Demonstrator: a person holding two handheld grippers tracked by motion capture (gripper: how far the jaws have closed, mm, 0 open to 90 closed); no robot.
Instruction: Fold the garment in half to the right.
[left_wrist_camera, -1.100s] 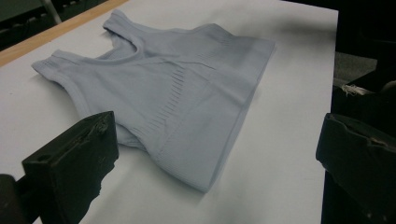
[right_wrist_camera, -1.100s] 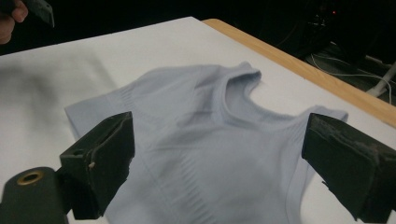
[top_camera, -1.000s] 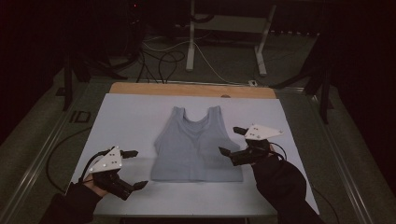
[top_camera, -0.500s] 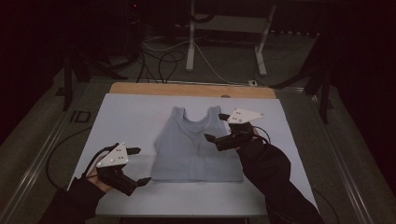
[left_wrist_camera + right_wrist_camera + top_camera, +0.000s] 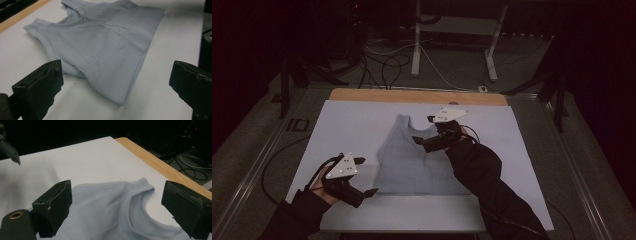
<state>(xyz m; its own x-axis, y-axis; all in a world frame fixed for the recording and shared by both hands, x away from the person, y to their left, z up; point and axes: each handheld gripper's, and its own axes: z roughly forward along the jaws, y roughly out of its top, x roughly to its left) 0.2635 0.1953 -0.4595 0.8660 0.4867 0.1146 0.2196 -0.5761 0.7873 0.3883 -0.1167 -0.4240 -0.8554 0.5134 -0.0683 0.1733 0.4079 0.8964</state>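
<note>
A light grey tank top (image 5: 412, 160) lies flat in the middle of the white table sheet (image 5: 347, 130), straps toward the far edge. In the left gripper view the top (image 5: 105, 47) lies ahead of the jaws. My left gripper (image 5: 363, 176) is open beside the top's lower left corner, nothing between its jaws (image 5: 117, 82). My right gripper (image 5: 424, 130) hovers open over the top's right shoulder strap. In the right gripper view the neckline (image 5: 140, 195) lies between the wide jaws, with the gripper (image 5: 117, 210) holding nothing.
A wooden strip (image 5: 417, 96) runs along the table's far edge. Beyond it stand a metal stand (image 5: 417, 40) and loose cables (image 5: 382, 60) on the floor. Metal rails (image 5: 257, 165) flank the table. White sheet lies bare on both sides of the top.
My right gripper has moved left and away from me, from the top's right hem area to over its right shoulder strap. My left gripper has edged right toward the top's lower left corner.
</note>
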